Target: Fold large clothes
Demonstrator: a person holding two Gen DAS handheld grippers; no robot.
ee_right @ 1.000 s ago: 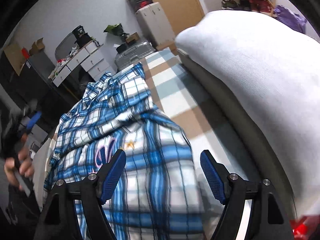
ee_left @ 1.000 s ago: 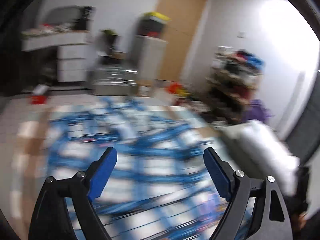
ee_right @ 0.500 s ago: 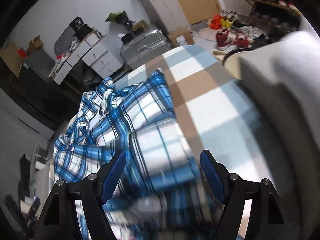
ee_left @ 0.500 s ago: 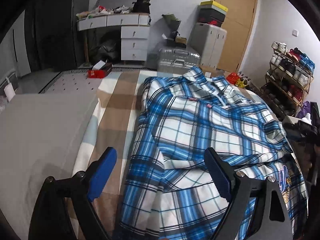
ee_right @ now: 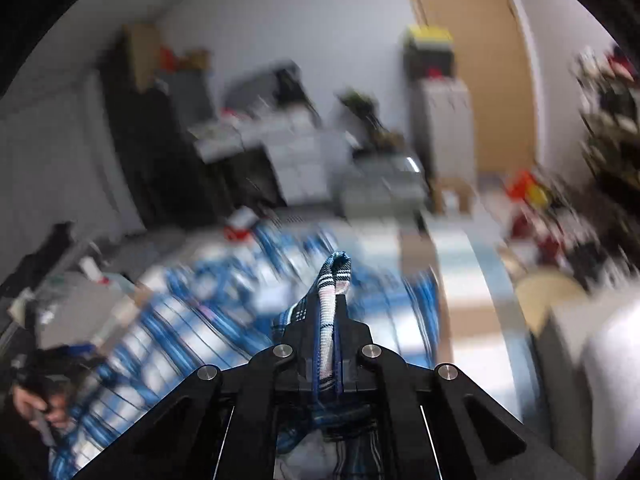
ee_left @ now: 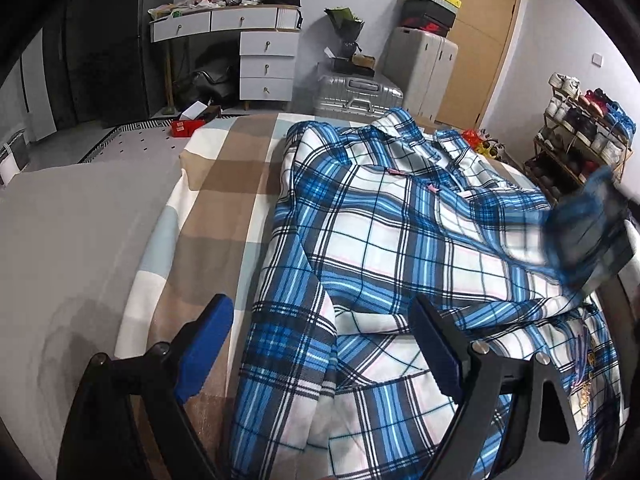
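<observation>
Nearest the right wrist camera, the right tool [ee_right: 330,312] had just closed and was clamped on a narrow fold of the blue, white and black plaid cotton shirt [ee_left: 384,256], a strip of cloth poking up between the pads; a second ago those jaws stood wide over the flat shirt with nothing pinched. That looked like the grab for the next fold, edge secured and being lifted across, though which edge or sleeve it was could not be told. In the left wrist view, the left tool [ee_left: 320,348] was apart, blue pads either side of the shirt's near left hem, touching nothing that showed, same width as a second ago. The view had steadied from blur to a sharp frame, so this hand seemed to be settling over its own grab point. The shirt lay spread on the brown, cream and pale-blue checked bed cover [ee_left: 224,184], collar toward the far end, front flaps partly overlapped and rumpled. At the right edge of the left view a raised flap of plaid was smeared by motion, likely the part the right tool held. The right view was heavily blurred: shirt outline, bed edge and the hand low at the left were hard to read. Beyond the bed stood a silver ribbed suitcase [ee_left: 356,94] and a white drawer desk [ee_left: 256,52].
</observation>
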